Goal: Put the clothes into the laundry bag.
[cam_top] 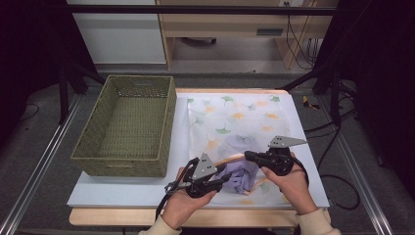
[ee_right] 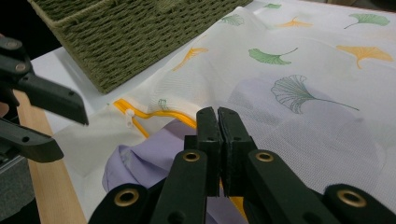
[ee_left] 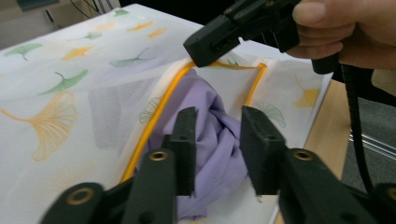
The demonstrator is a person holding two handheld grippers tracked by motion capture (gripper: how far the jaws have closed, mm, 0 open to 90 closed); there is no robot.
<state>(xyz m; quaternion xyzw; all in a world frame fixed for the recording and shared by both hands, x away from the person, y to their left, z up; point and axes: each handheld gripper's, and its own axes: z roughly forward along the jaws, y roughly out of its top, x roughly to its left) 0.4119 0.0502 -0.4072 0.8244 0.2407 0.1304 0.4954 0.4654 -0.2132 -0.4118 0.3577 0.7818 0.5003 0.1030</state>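
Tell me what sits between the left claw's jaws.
In the left gripper view, bunched purple cloth sits between the left claw jaws, spilling from the mesh bag.

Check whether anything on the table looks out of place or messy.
A crumpled lilac garment spills half out of the yellow-zippered opening of the leaf-printed white mesh laundry bag. The left gripper straddles the bunched cloth, and the right gripper pinches the bag's edge. The woven green basket sits straight.

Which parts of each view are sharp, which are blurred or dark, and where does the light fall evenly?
High view: table evenly lit, surroundings dark, soft overall. Left gripper view: lilac cloth and mesh bag fairly sharp, the near jaws of the left gripper blurred. Right gripper view: woven basket and leaf print crisp, the right gripper soft at the bottom edge.
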